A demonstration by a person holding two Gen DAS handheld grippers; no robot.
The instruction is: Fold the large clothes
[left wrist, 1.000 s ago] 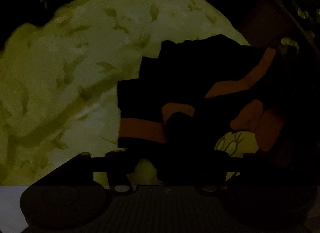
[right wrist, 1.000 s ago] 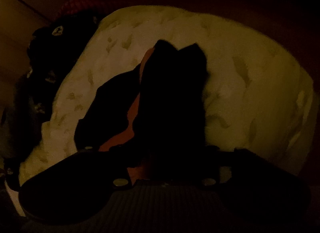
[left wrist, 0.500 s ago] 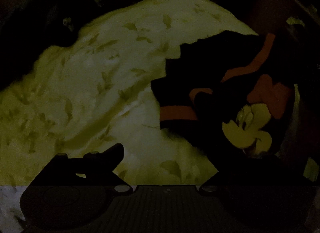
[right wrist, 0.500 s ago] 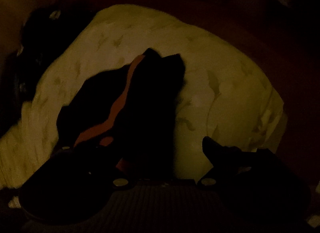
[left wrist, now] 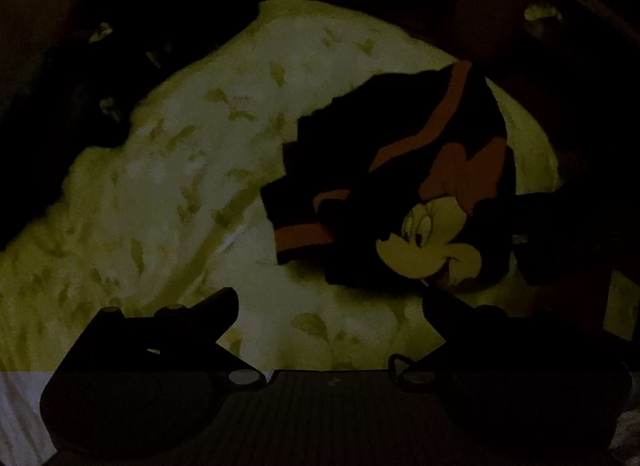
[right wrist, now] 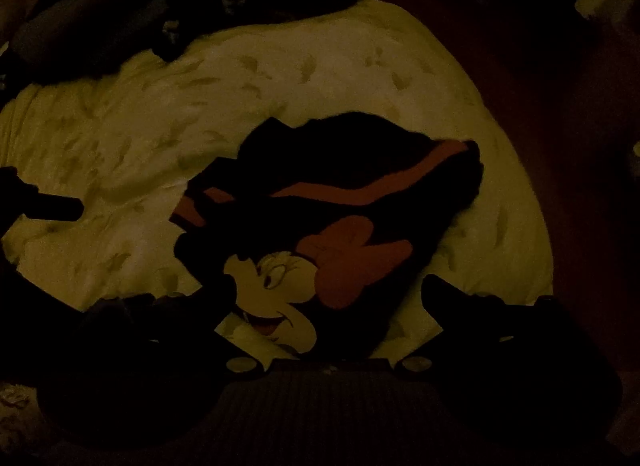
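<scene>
Left wrist view: shirt [left wrist: 400,185] lies folded on bedspread [left wrist: 180,205], beyond spread left tongs [left wrist: 330,302]; right tongs [right wrist: 328,302], clamping it earlier, now spread over it.

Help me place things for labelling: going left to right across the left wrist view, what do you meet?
Dark bedding heap → leaf-print bedspread → folded dark garment → its cartoon mouse face.

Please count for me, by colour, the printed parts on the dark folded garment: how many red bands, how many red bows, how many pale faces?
On the dark garment, left wrist view:
Red bands: 2, the diagonal band and the cuff band
Red bows: 1, the bow
Pale cartoon faces: 1, the face
Total: 4
</scene>
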